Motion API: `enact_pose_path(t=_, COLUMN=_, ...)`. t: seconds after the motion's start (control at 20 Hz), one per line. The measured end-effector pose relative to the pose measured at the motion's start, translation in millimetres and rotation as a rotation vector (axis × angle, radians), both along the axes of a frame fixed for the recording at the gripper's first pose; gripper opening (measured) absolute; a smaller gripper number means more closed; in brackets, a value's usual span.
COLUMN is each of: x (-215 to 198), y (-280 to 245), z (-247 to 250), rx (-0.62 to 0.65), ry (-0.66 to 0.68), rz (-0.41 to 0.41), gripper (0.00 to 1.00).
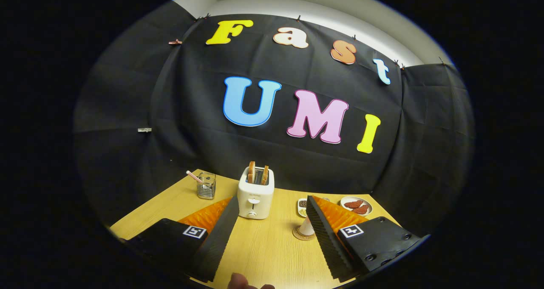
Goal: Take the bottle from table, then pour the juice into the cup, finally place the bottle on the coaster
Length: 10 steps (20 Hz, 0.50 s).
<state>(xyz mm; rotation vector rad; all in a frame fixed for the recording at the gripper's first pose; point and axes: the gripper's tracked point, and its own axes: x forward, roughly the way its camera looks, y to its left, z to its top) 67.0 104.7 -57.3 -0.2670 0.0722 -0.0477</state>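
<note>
My claw [272,233] gapes wide, holding nothing, over bare wooden table [263,255]
White two-slot toaster [255,193] stands beyond my fingers; round cork coaster [302,234] touches my right finger's inner edge, a pale cone-shaped thing on it

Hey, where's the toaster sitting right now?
In the gripper view, the white toaster stands on the wooden table beyond the open gripper, with a glass jar to its left.
</note>
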Motion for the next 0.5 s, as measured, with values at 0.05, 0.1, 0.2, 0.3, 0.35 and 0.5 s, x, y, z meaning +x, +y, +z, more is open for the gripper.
enact_pose_path(t=0.05, x=-8, y=6, z=-4, rx=0.01, ry=0.002, rz=0.01, gripper=0.97)
enact_pose_path(t=0.1, x=-14, y=9, z=-9, rx=0.023, ry=0.009, rz=0.014, gripper=0.97)
enact_pose_path(t=0.2, x=-25, y=8, z=-22, rx=0.034, ry=0.046, rz=0.003, gripper=0.97)
enact_pose_path(t=0.3, x=-29, y=4, z=-22, rx=0.024, ry=0.046, rz=-0.003, gripper=0.97)
enact_pose_path(t=0.35, x=-30, y=0, z=-21, rx=0.019, ry=0.04, rz=-0.003, gripper=0.97)
enact_pose_path(t=0.5, x=-30, y=-11, z=-15, rx=0.022, ry=0.008, rz=-0.008, gripper=0.97)
